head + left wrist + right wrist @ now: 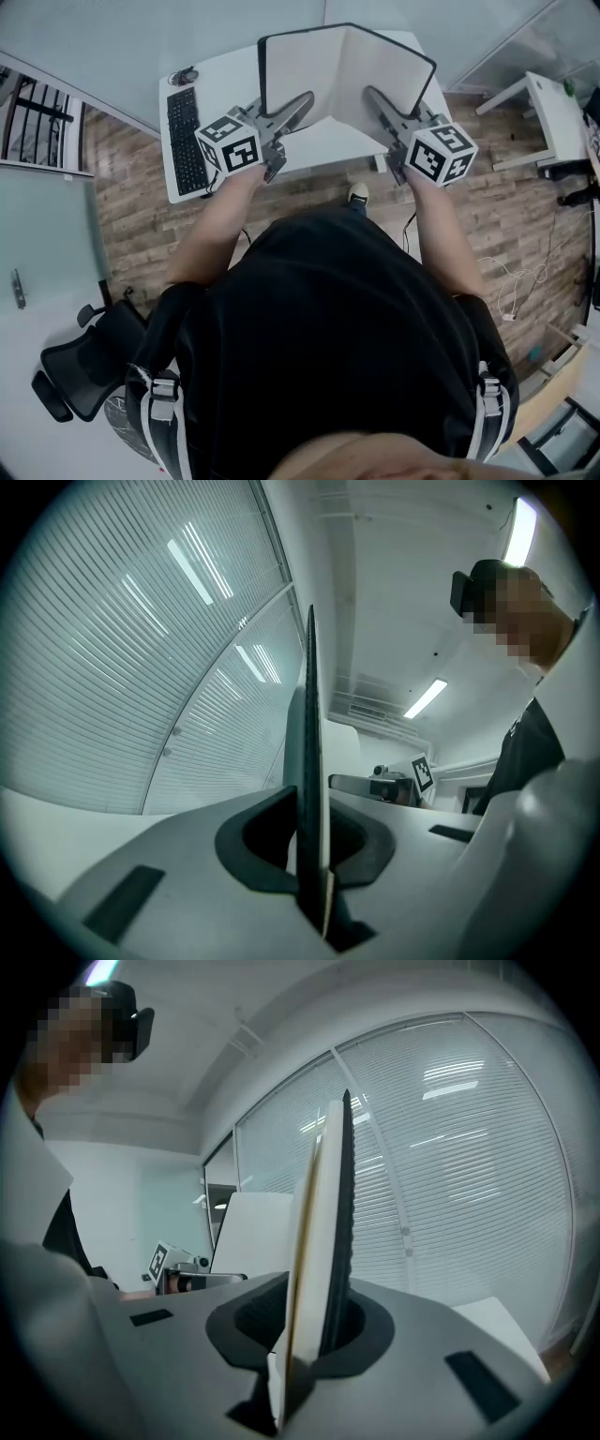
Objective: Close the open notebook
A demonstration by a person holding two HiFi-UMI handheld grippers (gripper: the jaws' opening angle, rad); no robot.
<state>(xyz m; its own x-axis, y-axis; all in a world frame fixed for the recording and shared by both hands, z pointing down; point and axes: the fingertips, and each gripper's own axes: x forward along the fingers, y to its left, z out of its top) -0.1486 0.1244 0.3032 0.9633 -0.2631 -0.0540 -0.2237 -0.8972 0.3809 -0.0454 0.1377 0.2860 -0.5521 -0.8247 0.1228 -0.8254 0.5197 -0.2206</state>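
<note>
We are standing on a wood-plank floor (131, 187) at a white desk (230, 89), black office chair (80, 361) behind us, strip lights (427, 697) glowing beside slatted blinds (112, 667).

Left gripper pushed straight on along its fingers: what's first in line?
The notebook cover clamped in its fingers would travel along. Beyond it, probably the window blinds; depth unclear.

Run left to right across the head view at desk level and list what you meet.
Flat black keyboard → left tool → open black-covered notebook with white pages, gripped by both tools → right tool → white side table.
</note>
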